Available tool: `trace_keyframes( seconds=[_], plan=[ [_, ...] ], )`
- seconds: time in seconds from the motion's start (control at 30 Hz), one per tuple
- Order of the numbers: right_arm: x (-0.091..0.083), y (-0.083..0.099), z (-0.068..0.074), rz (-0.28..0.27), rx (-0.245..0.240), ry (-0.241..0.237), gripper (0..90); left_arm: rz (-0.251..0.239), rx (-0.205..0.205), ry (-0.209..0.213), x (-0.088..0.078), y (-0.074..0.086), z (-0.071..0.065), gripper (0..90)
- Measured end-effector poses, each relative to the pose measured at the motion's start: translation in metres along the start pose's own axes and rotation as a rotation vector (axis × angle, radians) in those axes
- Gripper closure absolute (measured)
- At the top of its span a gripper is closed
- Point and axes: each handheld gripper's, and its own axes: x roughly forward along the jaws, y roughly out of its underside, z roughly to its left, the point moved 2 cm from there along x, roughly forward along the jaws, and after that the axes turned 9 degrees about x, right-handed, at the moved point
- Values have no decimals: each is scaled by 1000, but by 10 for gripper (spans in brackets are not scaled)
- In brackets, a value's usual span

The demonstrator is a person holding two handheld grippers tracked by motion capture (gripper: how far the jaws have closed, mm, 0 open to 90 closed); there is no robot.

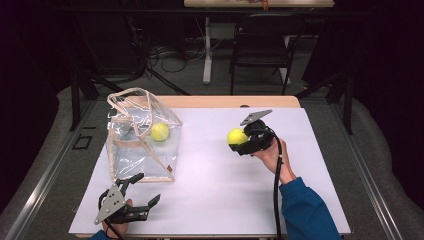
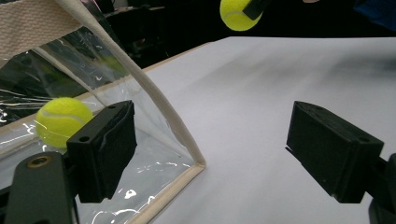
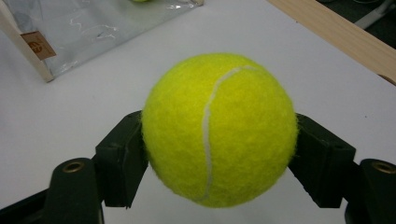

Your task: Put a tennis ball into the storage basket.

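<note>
A yellow tennis ball [image 1: 236,136] [image 3: 219,128] hangs above the white table, pinched from both sides by my right gripper [image 1: 241,139] [image 3: 219,154]. The same ball [image 2: 238,13] appears far off in the left gripper view. A second tennis ball [image 1: 160,132] [image 2: 61,120] lies inside a clear plastic tote bag [image 1: 142,137] [image 2: 154,154] with beige trim at the table's left. My left gripper [image 1: 146,192] [image 2: 210,158] rests near the front left edge, jaws wide apart and nothing between them, aimed at the bag's front corner.
The white table top [image 1: 220,185] has a wooden strip [image 1: 235,101] along its far edge. A black chair [image 1: 262,45] and cables stand on the floor behind. The bag's small label [image 3: 37,45] faces the right gripper.
</note>
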Motion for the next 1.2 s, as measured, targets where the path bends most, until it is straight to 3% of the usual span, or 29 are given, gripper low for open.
trace_keyframes(
  seconds=[0.93, 1.2],
  plan=[
    [5, -12, 7, -18, -12, -16, 263, -6, 6, 5, 0, -1, -1, 157],
    [11, -20, 15, -27, -32, -34, 263, 1, 0, 9, 2, 0, 0, 157]
  ],
)
